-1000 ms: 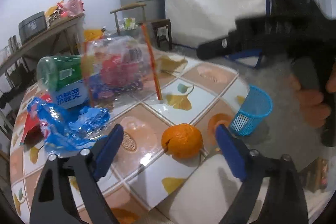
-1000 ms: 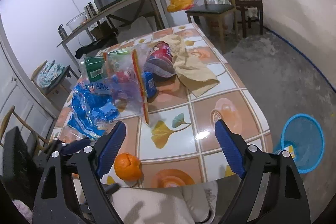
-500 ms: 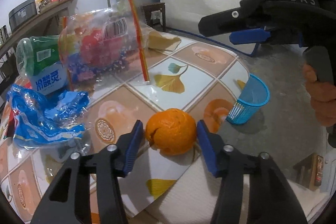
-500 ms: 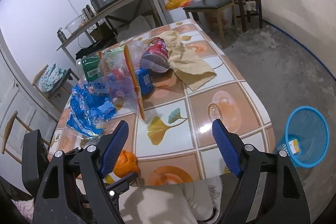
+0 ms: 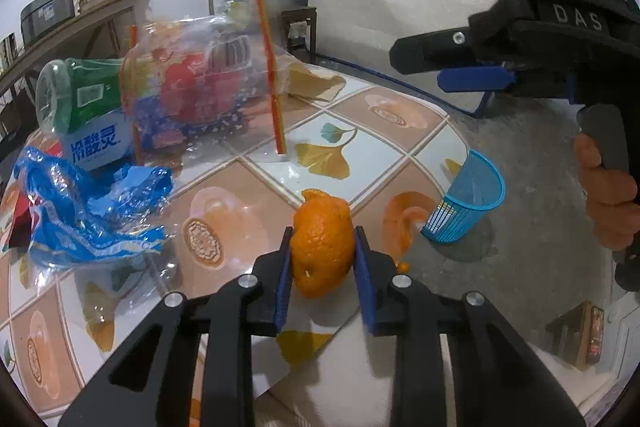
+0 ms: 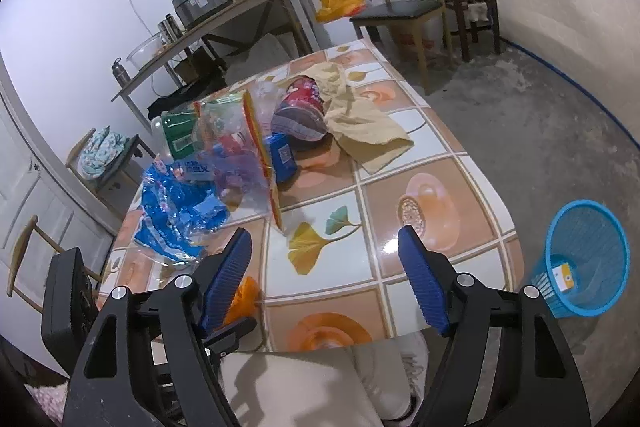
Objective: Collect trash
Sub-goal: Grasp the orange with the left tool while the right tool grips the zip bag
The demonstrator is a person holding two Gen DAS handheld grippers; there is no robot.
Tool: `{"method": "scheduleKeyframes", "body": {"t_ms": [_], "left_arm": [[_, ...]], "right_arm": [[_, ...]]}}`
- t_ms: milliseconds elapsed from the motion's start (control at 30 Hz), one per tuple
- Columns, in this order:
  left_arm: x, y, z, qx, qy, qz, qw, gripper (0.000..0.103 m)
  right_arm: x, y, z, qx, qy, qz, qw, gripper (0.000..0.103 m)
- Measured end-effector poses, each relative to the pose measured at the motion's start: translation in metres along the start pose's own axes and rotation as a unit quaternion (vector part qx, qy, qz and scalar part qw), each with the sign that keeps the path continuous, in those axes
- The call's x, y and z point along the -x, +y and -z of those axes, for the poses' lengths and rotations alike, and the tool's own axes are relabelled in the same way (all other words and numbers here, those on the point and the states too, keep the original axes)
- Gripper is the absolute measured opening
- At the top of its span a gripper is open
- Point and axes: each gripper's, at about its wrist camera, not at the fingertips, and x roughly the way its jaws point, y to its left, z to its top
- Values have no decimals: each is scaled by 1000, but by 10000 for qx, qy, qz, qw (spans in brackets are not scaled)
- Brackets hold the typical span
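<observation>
Left gripper (image 5: 322, 259) now closing on orange peel (image 5: 322, 247), table edge (image 5: 460, 131)

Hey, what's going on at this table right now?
A person is clearing trash off a tiled table with two hand-held grippers. The left hand-held gripper is closing on an orange peel near the table's edge, its pads squeezing it. The right hand-held gripper hangs over the table with nothing between its jaws, which are closing a little. A blue bin waits on the floor; wrappers and bags lie on the table.
</observation>
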Motion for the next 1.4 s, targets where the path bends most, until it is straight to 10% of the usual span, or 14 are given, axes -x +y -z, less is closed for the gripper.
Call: {"method": "scheduleKeyframes", "body": {"t_ms": [567, 1067, 1400], "left_arm": [[29, 38, 17, 723, -130, -51, 9973, 23], [27, 48, 21, 932, -146, -11, 9955, 23], [32, 49, 19, 928, -203, -41, 9955, 23]], "right_arm": [[-63, 30, -48, 105, 249, -841, 9961, 56], [-84, 38, -54, 289, 439, -805, 9954, 10], [-65, 49, -47, 613, 197, -611, 9961, 6]]}}
